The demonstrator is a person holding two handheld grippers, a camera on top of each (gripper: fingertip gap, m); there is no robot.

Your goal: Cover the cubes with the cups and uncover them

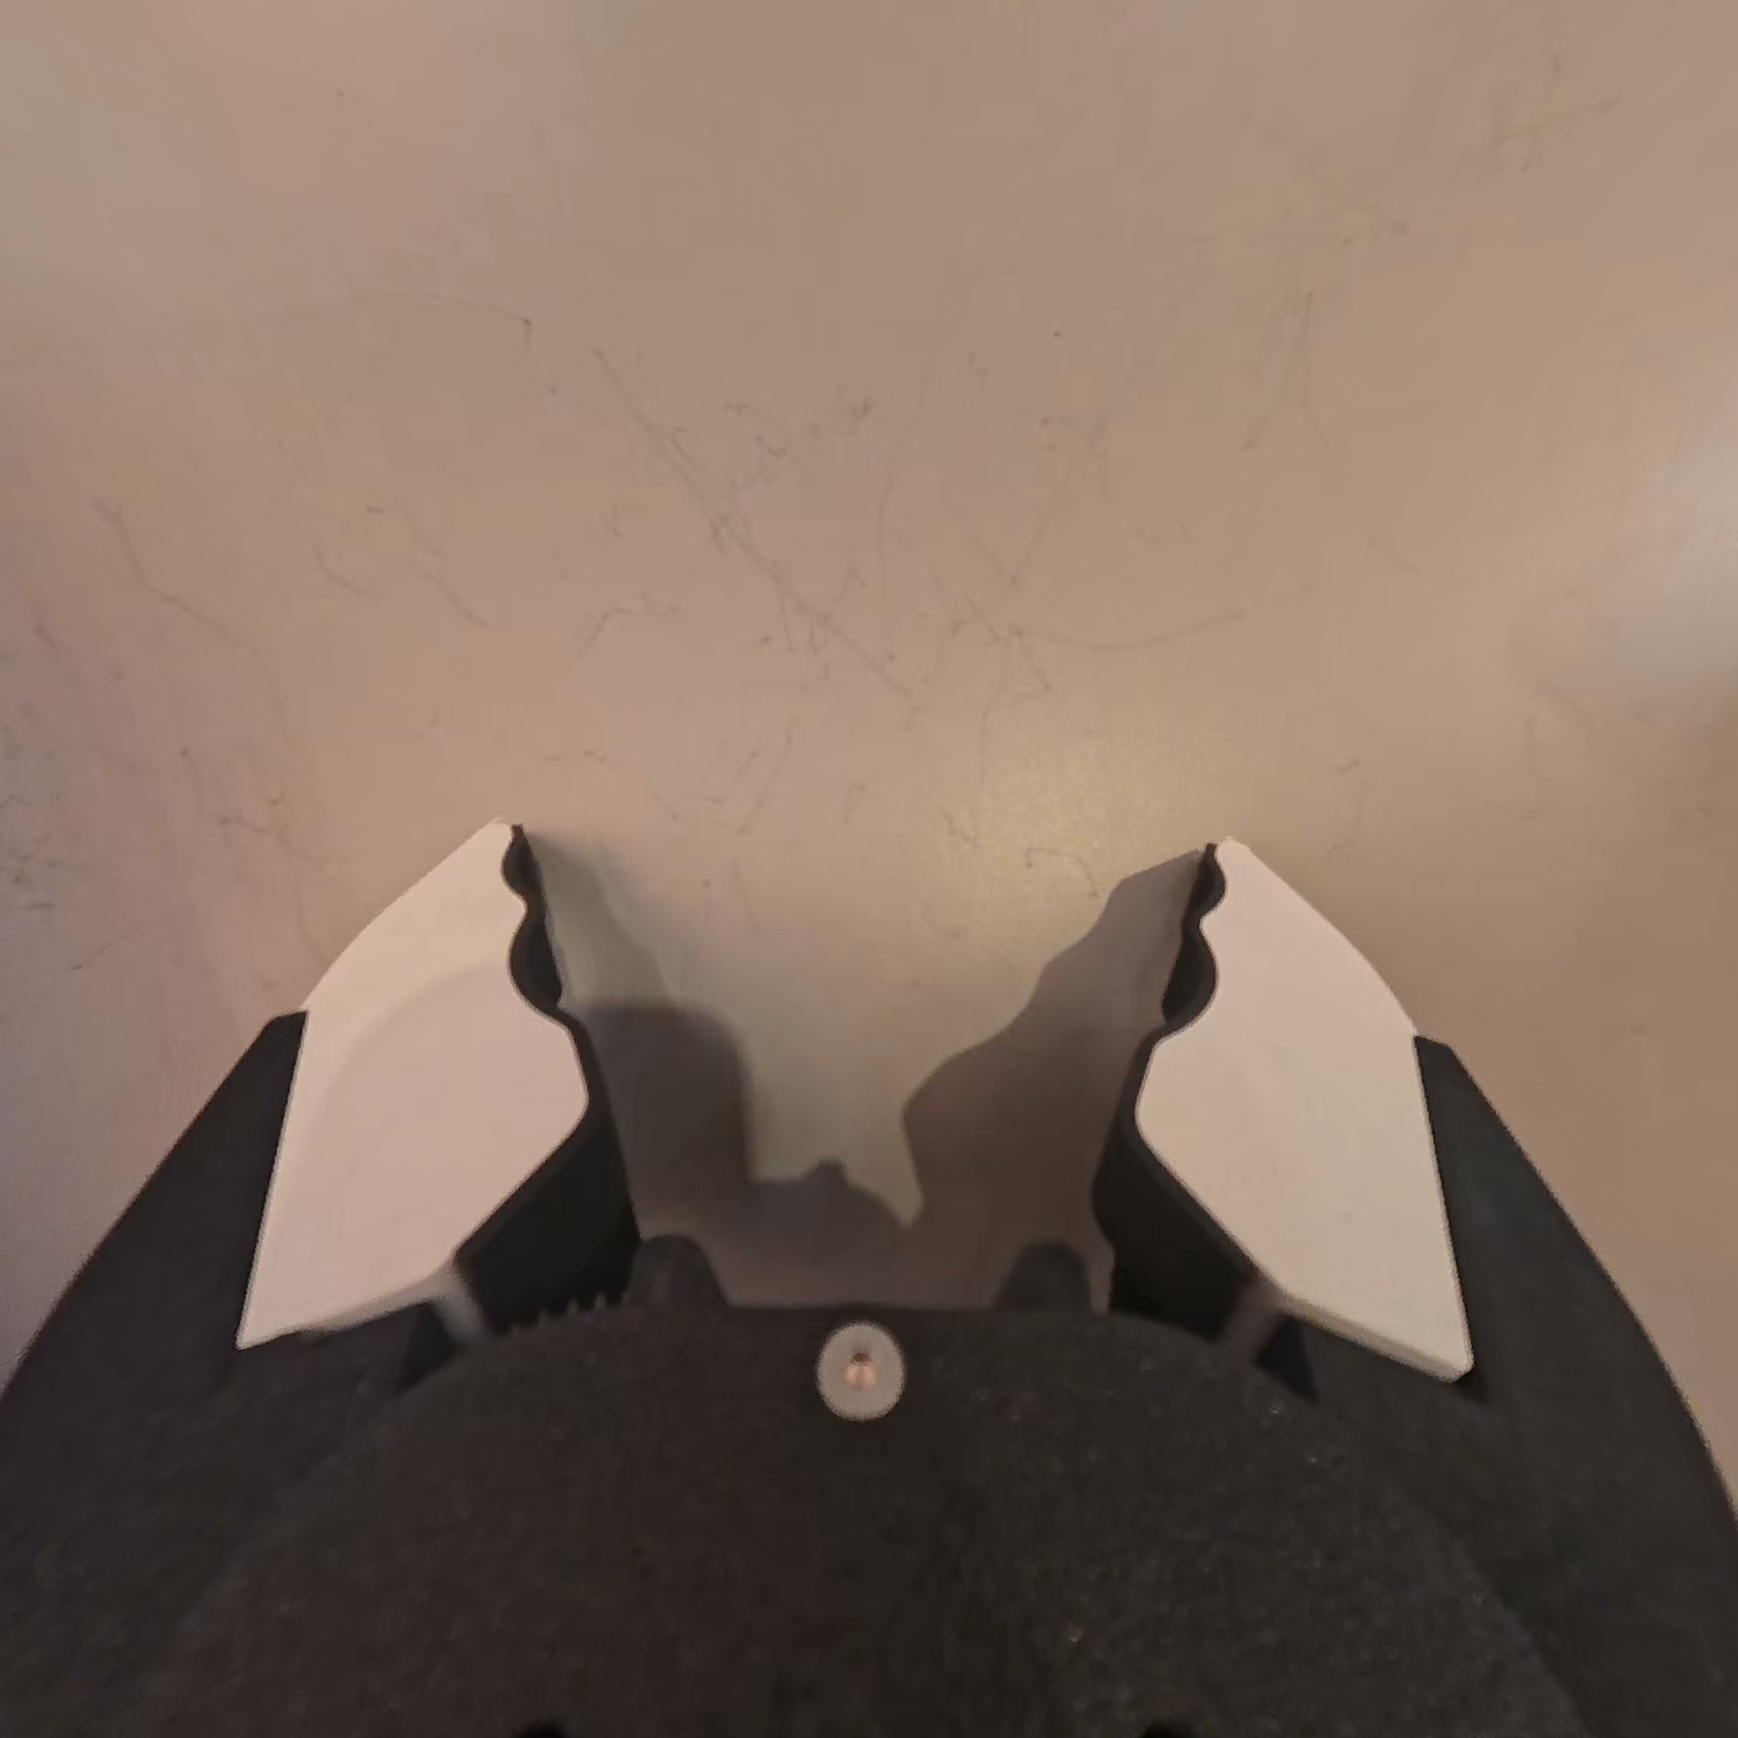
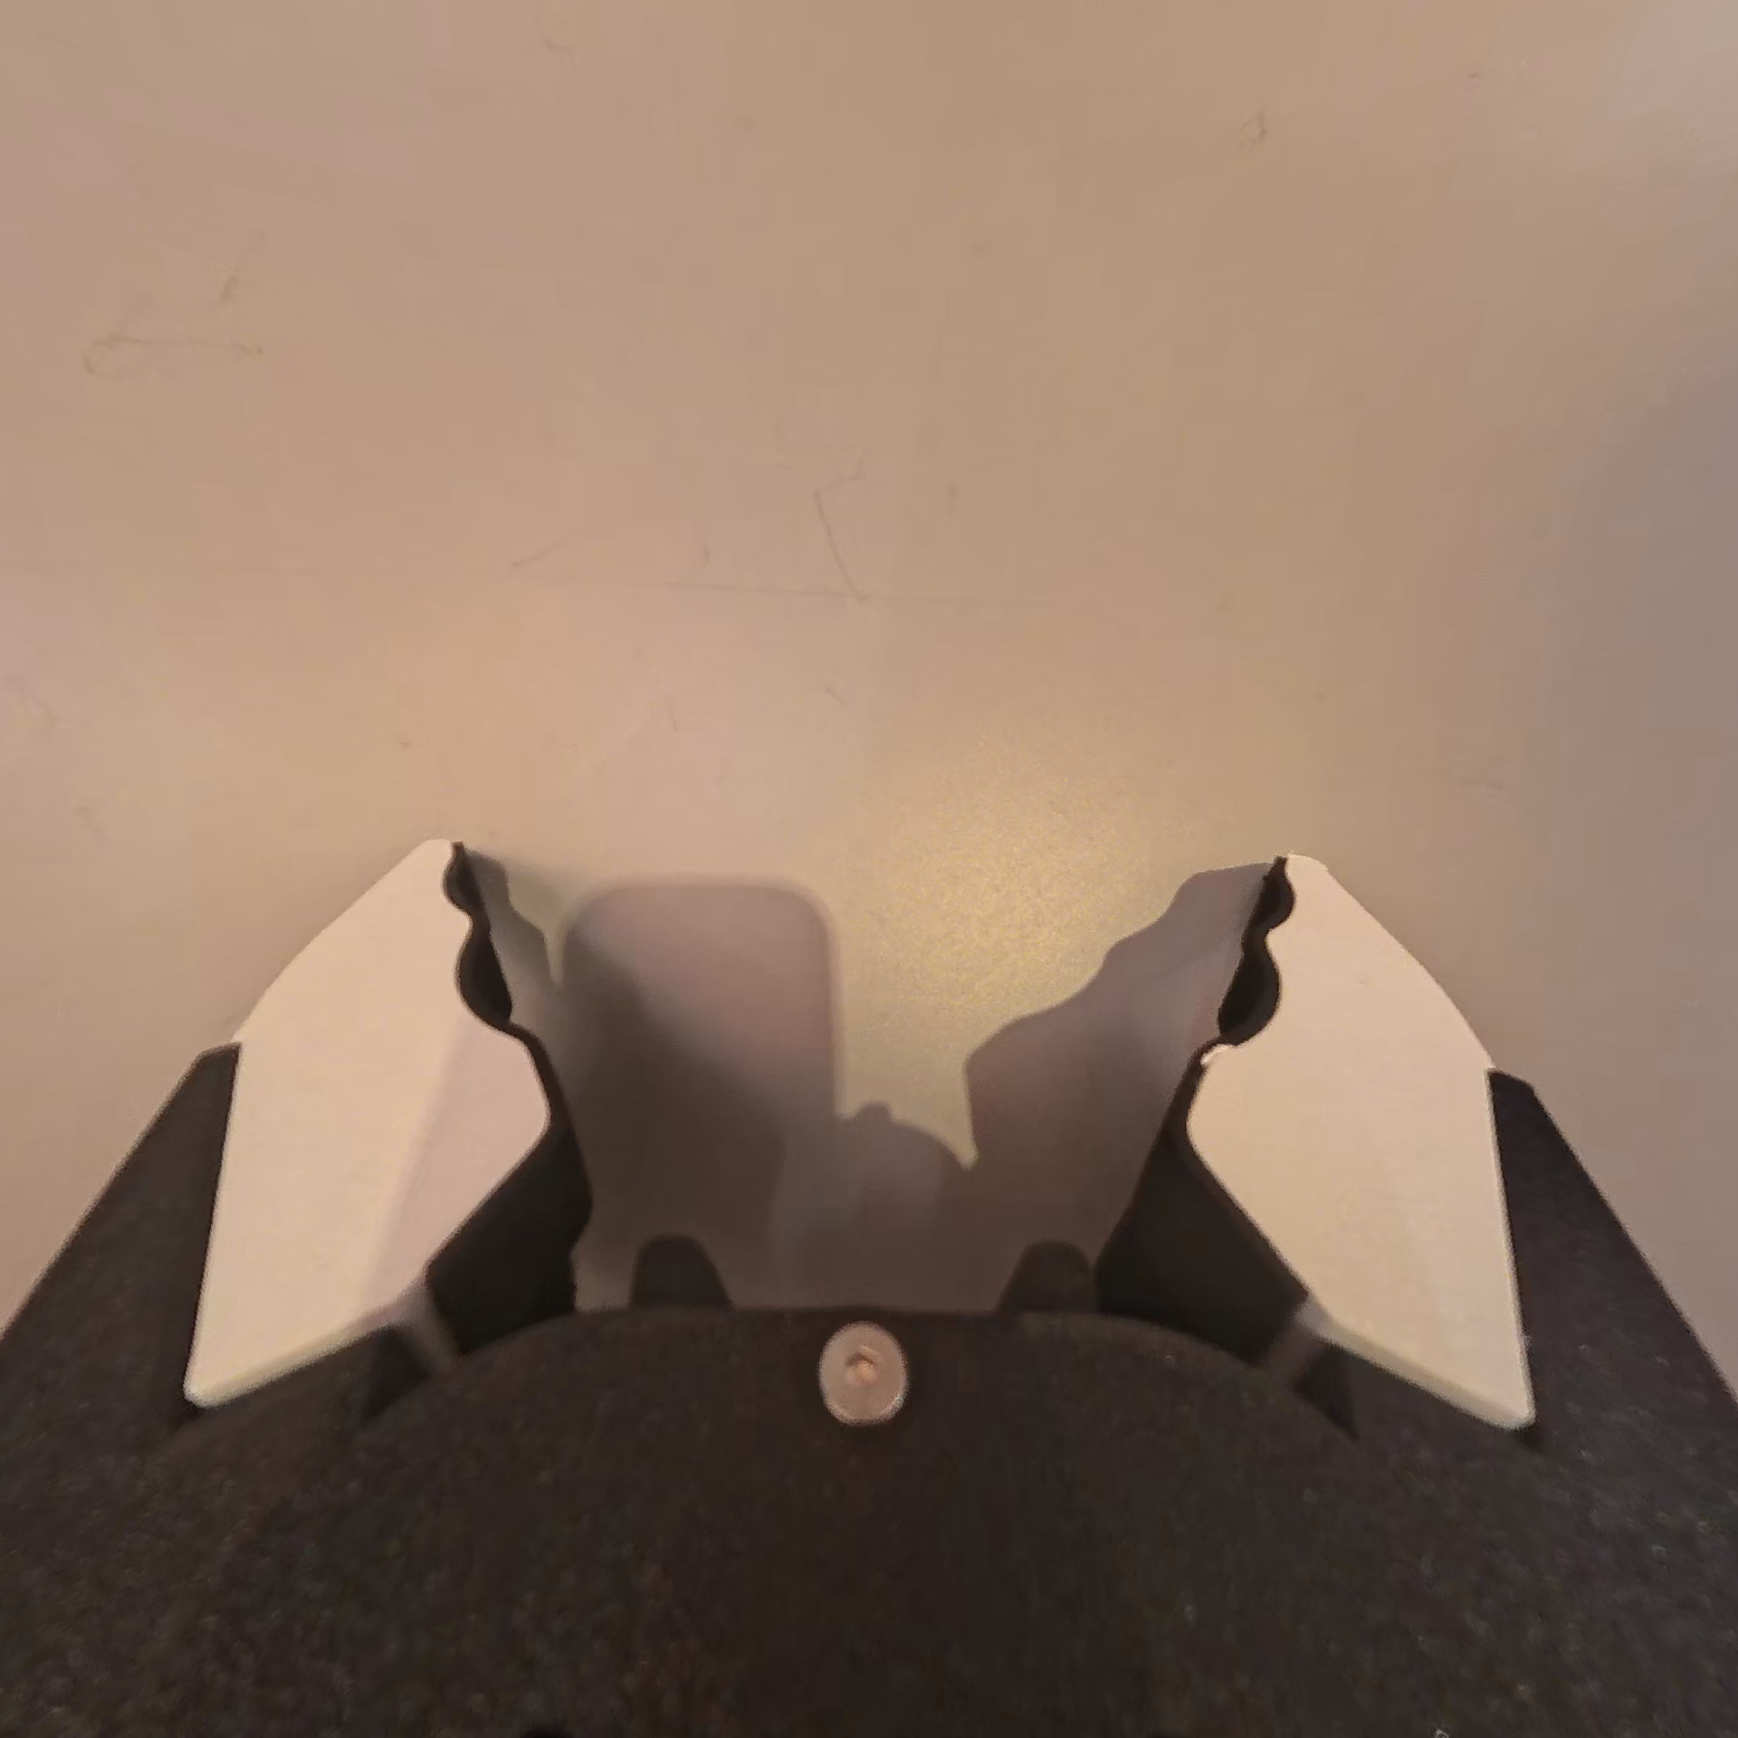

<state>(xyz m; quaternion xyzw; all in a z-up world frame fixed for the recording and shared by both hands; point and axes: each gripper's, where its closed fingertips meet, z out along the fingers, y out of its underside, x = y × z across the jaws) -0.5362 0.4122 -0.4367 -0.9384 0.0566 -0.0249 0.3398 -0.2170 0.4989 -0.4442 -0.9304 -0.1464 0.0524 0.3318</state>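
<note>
My left gripper [image 1: 867, 846], two white wedge-shaped plastic fingers with wavy black rubber pads on a black speckled body, stands with its jaws spread wide and nothing between them; my right gripper [image 2: 870, 861], built the same, is likewise spread and empty; I judge I hold both this way because neither has a cup to take hold of. Each points down at a pale beige, matte tabletop [image 1: 846, 423]; close shadows of the fingers and body fall just under them, so I take both tools to be near the surface, though whether the tips touch it I cannot tell. Beyond my left fingers the top is crossed by many fine dark scratches; beyond my right there are only a few faint marks. The cups and the cubes appear in neither view; they must lie outside what both cameras see, and how far the task has gone cannot be told. Finding them calls for tilting the tools up first, I judge.
</note>
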